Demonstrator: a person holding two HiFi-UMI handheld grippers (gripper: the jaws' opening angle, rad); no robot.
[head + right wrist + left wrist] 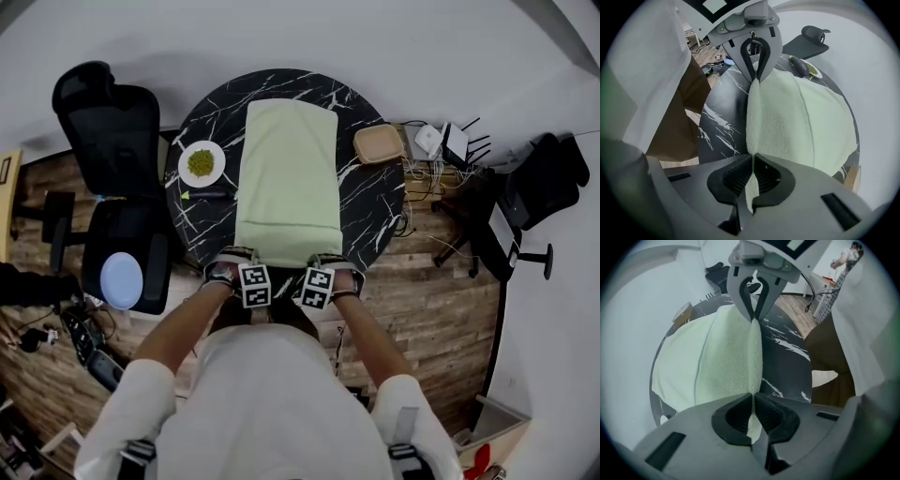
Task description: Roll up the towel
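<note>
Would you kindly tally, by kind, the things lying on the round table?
Towel: 1
Plate: 1
Green food: 1
Tan tray: 1
Dark long item: 1
Total: 5

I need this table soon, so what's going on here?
A person is at the round black table, a gripper in each hand. The left gripper and the right gripper are each shut on the near edge of the pale green towel, which lies flat, not yet rolled.
</note>
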